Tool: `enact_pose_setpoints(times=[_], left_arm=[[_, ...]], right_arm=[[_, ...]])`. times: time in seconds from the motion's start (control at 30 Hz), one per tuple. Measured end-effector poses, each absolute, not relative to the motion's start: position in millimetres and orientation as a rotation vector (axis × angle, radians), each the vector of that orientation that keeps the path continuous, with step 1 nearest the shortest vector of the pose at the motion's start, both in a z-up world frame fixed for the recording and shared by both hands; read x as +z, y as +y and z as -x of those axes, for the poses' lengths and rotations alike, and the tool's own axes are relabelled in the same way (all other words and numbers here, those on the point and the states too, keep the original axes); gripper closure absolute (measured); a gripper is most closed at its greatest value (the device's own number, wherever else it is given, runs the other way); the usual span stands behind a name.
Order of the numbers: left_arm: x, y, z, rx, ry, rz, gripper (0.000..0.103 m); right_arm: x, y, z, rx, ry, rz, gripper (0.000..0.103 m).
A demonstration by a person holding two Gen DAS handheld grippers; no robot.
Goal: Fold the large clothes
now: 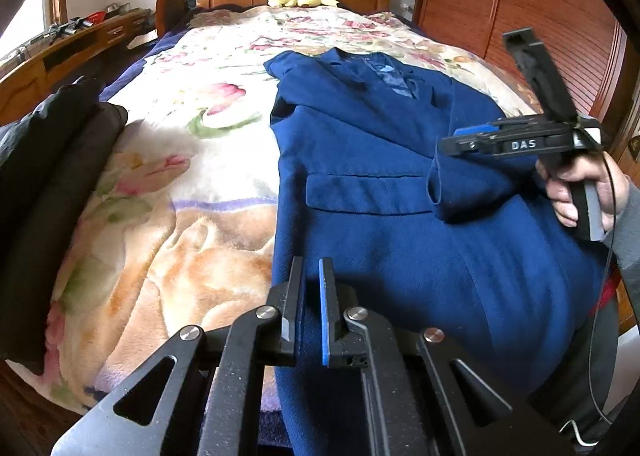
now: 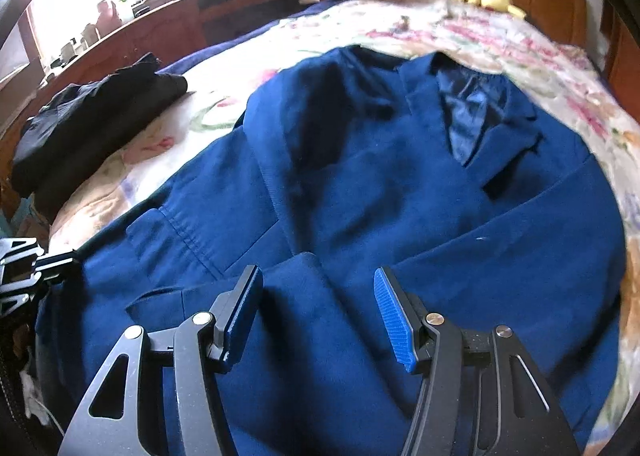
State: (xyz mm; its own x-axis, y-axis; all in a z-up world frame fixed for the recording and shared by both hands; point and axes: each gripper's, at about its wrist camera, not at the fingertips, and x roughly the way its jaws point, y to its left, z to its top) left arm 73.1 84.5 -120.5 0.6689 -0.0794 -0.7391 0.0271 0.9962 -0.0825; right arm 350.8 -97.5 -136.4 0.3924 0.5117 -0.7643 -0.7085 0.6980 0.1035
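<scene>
The left gripper (image 1: 313,304) sits nearest, jaws narrowed on the coat (image 1: 380,160) hem at the bed (image 1: 192,184) foot; whether cloth is pinched is unclear. The right gripper (image 2: 318,316) hovers wide over a sleeve cuff (image 2: 308,268) folded inward. Sleeves seem done; next likely a hem grasp, folding toward the collar (image 2: 472,112)

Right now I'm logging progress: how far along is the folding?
Done: dark clothes lie folded at the bed's side, and one sleeve already crosses the blue coat.
In hand: the left gripper pinches the coat's near hem; the right gripper hovers open above.
Left: the body remains spread full-length, unfolded.
</scene>
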Motion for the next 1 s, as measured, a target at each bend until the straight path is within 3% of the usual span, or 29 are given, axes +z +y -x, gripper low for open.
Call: enact_pose_setpoints(times=[0.17,0.23,0.27,0.37,0.63,0.87,1.0], left_arm=[[-120,85,-73,-0.063,0.834,0.069,0.097],[-120,86,-72,-0.063,0.842,0.078,0.097],[-119,87,-71,-0.064,0.843,0.081,0.097],[-112,88,-66,-0.07,0.817,0.099,0.097],[-91,90,-42,-0.085,0.76,0.106,0.097],[-90,94,-33,-0.107,0.76,0.118,0.097],[-94,90,-32,-0.118,0.778,0.116,0.085]], right_arm=[[-144,-94,-361,0.801,0.941,0.249,0.047],[-144,-95,-357,0.855,0.963,0.223,0.07],[-141,-97,-352,0.872,0.962,0.217,0.086],[-126,-107,-331,0.902,0.923,0.244,0.096],[-104,-141,-267,0.915,0.87,0.187,0.096],[-119,-176,-231,0.856,0.891,0.19,0.083],[-114,-196,-213,0.745,0.793,0.231,0.076]])
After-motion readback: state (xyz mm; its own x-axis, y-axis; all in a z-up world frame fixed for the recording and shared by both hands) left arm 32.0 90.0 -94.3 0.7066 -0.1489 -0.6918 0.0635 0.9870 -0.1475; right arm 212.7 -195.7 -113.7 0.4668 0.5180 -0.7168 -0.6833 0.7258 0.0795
